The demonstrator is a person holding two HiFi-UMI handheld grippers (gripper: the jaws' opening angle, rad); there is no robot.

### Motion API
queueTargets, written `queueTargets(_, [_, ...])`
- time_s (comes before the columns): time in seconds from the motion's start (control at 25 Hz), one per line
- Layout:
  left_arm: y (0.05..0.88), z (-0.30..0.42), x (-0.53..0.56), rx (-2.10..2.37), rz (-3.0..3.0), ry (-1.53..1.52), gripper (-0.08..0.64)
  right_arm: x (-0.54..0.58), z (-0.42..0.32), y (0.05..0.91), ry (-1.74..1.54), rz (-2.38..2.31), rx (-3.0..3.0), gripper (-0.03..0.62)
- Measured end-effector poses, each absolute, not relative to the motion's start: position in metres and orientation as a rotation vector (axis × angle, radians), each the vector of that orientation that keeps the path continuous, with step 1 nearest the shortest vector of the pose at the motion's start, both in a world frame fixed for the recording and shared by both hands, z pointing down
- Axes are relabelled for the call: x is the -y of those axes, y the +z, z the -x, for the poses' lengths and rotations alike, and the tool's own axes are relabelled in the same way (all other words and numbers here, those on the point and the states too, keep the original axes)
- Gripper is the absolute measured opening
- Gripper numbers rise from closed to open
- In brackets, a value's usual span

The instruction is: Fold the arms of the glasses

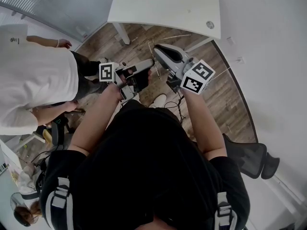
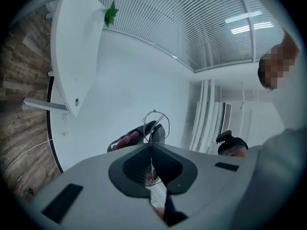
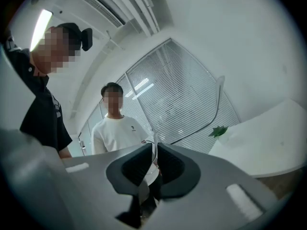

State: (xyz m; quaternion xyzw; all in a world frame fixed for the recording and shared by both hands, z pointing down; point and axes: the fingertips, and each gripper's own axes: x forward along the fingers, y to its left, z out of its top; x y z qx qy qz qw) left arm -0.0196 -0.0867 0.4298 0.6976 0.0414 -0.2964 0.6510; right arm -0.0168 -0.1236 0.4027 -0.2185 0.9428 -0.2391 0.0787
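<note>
Both grippers are held up in the air over a wooden floor, with their tips meeting. The glasses (image 1: 154,56) are a thin wire frame between those tips. In the left gripper view my left gripper (image 2: 150,143) is shut on the wire, and one round lens rim (image 2: 154,111) stands up just past the jaws. Behind the rim is the right gripper (image 2: 139,134). In the right gripper view my right gripper (image 3: 155,146) pinches a thin wire, and a long curved glasses arm (image 3: 218,102) sweeps up to the right. In the head view the left gripper (image 1: 149,65) and the right gripper (image 1: 156,51) nearly touch.
A white table (image 1: 168,8) stands ahead, with a small green plant (image 3: 218,131) on it. A bystander in a white shirt (image 1: 33,75) is close on the left. A black office chair (image 1: 249,157) is at the right, beside a white wall.
</note>
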Motion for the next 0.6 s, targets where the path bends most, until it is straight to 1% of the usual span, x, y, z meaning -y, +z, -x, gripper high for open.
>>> queueTargets(0.16, [0.428,0.023,0.088,-0.099,-1.582,-0.694,0.012,0.124,0.016,0.401,-0.814,0.587,-2.756,0.041])
queueTargets(0.2, [0.427,0.024,0.089,-0.098,-1.580,-0.699,0.012,0.125,0.014,0.400,-0.826,0.585,-2.743,0.058])
queueTargets(0.24, [0.426,0.025,0.090,-0.097,-1.579,-0.705,0.012,0.126,0.012,0.399,-0.833,0.588,-2.730,0.093])
queueTargets(0.28, [0.425,0.025,0.091,-0.096,-1.579,-0.709,0.012,0.127,0.008,0.398,-0.834,0.596,-2.718,0.107])
queueTargets(0.52, [0.423,0.026,0.093,-0.077,-1.593,-0.720,0.012,0.141,-0.039,0.385,-0.738,0.799,-2.642,0.112])
queueTargets(0.6, [0.422,0.026,0.093,-0.072,-1.594,-0.723,0.012,0.149,-0.056,0.383,-0.687,0.899,-2.627,0.129])
